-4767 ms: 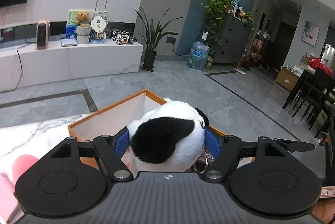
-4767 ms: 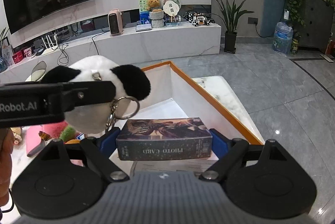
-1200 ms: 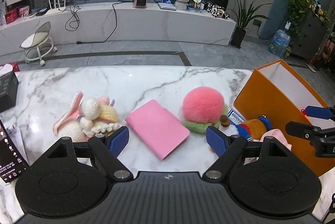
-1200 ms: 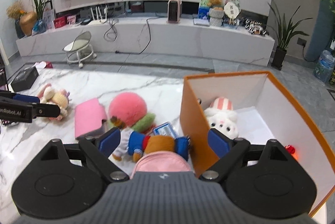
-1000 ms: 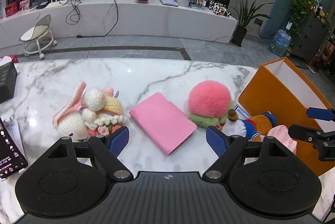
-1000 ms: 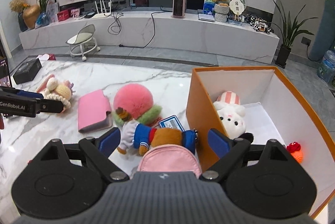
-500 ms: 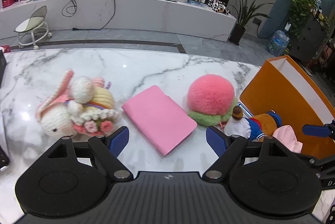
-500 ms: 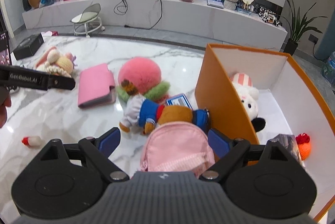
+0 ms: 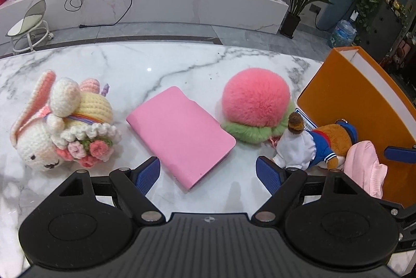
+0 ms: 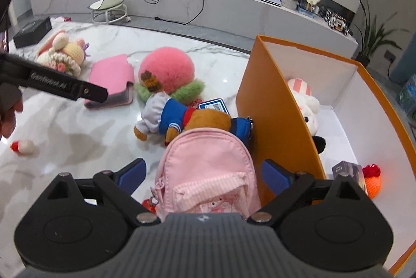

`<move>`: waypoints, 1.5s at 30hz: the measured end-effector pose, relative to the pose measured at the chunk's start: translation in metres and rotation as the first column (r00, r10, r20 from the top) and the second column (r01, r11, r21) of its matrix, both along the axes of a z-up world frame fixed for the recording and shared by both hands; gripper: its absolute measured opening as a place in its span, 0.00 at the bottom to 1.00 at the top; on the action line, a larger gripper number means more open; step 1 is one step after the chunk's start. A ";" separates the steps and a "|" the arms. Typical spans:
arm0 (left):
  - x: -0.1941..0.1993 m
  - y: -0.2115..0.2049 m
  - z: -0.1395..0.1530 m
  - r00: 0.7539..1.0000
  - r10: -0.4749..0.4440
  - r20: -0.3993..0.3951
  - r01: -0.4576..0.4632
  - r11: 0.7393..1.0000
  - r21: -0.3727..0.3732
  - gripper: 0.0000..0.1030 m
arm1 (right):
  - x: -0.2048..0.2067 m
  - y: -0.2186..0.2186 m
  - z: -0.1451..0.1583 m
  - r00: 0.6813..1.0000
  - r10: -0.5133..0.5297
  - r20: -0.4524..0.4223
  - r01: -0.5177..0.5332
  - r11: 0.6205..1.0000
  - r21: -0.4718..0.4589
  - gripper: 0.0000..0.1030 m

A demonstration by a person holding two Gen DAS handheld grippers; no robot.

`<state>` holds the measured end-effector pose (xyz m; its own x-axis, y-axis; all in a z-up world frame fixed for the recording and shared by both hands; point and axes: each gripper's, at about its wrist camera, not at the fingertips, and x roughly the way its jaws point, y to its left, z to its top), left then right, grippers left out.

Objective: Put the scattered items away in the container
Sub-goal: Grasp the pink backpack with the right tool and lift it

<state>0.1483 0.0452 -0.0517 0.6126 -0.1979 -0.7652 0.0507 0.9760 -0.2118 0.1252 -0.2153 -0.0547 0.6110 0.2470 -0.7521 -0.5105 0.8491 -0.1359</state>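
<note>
The left gripper (image 9: 208,172) is wide open and holds nothing. The pink wallet (image 9: 180,135) lies flat on the marble table (image 9: 156,65), and its near corner sits between the two blue pads. To the left of it is the knitted bunny (image 9: 61,122). To the right is the fluffy peach (image 9: 256,102), and the bear (image 9: 314,145) in blue clothes lies just past the right pad.

The right gripper (image 10: 204,175) is wide open too, with nothing in it. The pink backpack (image 10: 208,169) lies on the table between its pads, close to the orange box (image 10: 275,106). The bear touches the top of the backpack. Inside the box are a white plush (image 10: 306,106), a dark card box (image 10: 348,170) and a small orange knit thing (image 10: 373,180). A little red and white toy (image 10: 23,146) lies far off to the left.
</note>
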 end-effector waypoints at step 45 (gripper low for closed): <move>-0.088 0.056 0.015 0.990 -0.111 -0.083 0.116 0.992 0.053 0.86 | -0.023 0.026 -0.007 0.996 0.092 0.019 -0.090 0.989 -0.118 0.62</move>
